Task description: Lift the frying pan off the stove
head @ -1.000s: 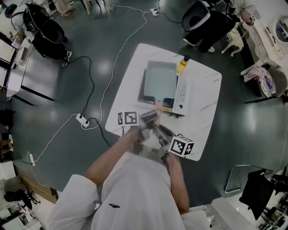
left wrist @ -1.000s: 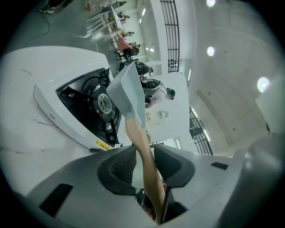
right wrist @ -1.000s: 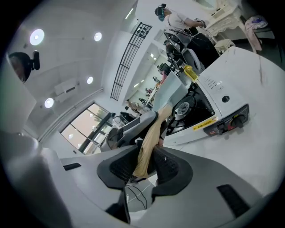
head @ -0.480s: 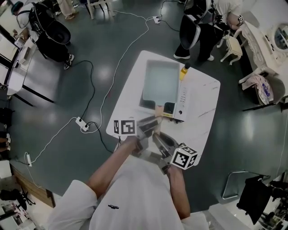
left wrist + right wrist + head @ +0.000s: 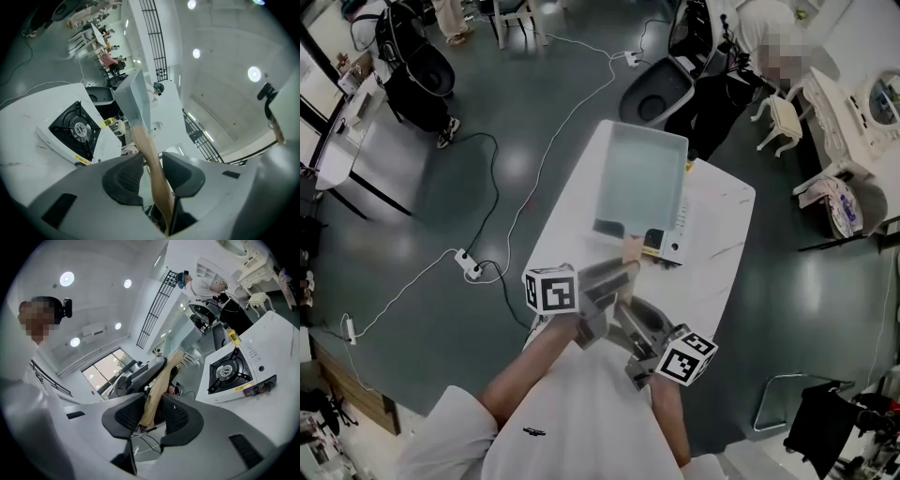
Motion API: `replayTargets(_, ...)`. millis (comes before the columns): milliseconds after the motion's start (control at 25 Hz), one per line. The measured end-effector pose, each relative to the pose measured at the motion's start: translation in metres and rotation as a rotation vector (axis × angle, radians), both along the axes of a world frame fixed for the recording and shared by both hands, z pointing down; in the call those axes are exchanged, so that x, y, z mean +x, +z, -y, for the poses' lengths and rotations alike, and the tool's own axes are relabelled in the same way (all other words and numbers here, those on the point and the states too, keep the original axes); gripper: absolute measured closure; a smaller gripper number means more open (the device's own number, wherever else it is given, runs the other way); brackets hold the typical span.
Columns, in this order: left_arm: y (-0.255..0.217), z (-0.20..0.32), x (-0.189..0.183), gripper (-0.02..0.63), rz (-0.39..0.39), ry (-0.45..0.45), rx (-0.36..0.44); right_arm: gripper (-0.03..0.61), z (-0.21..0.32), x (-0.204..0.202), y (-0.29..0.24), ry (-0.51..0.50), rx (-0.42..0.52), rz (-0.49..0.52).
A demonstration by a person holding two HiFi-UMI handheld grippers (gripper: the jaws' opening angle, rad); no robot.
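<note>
- The pan (image 5: 133,96) is off the stove (image 5: 105,143). In the left gripper view it hangs in the air, tipped up against the ceiling, with nothing under it.
- The burner (image 5: 75,127) is bare, and the right gripper view shows the same: an empty grate, with the pan up and away to the left of it.
- In the head view the pan covers most of the stove from above. That looks like height, not contact, since both gripper views show a clear gap.
- The left gripper (image 5: 152,161) is clamped on the wooden handle (image 5: 150,150). The handle runs between the two dark pads and touches both.
- The right gripper (image 5: 152,406) holds the same handle lower down, nearer the person. Its jaws are opening, yet the handle sits between the pads and they look to be pressing on it.
- The table (image 5: 722,253) carries only the stove, as far as I can see.
- Done, by my reading: the grip on the handle and the lift itself, so the main step looks complete.
- Left, by my reading: little. The pan should be kept level and clear of the grate, or carried aside if a resting place is wanted, though none shows.
- The risk I see: if the right gripper lets go, the left alone carries a long, tilted pan, and it may swing or droop.
</note>
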State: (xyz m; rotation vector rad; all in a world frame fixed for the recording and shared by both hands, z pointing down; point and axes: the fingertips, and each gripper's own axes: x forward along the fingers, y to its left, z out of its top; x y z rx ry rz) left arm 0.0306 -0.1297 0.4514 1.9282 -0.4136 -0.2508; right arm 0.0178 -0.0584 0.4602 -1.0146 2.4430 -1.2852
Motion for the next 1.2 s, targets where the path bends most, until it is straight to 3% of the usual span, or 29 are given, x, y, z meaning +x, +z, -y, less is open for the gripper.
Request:
replayTargets(440, -0.022, -0.028, -0.017, 0.492, 0.01, -0.052, 0.057, 0.466, -0.028, -0.011, -0.02, -0.084, 0.053, -0.039)
replayTargets(1200, -0.022, -0.029, -0.022, 0.491, -0.023, -0.067, 0.036, 0.462, -0.029, -0.015, -0.022, -0.103, 0.053, -0.046)
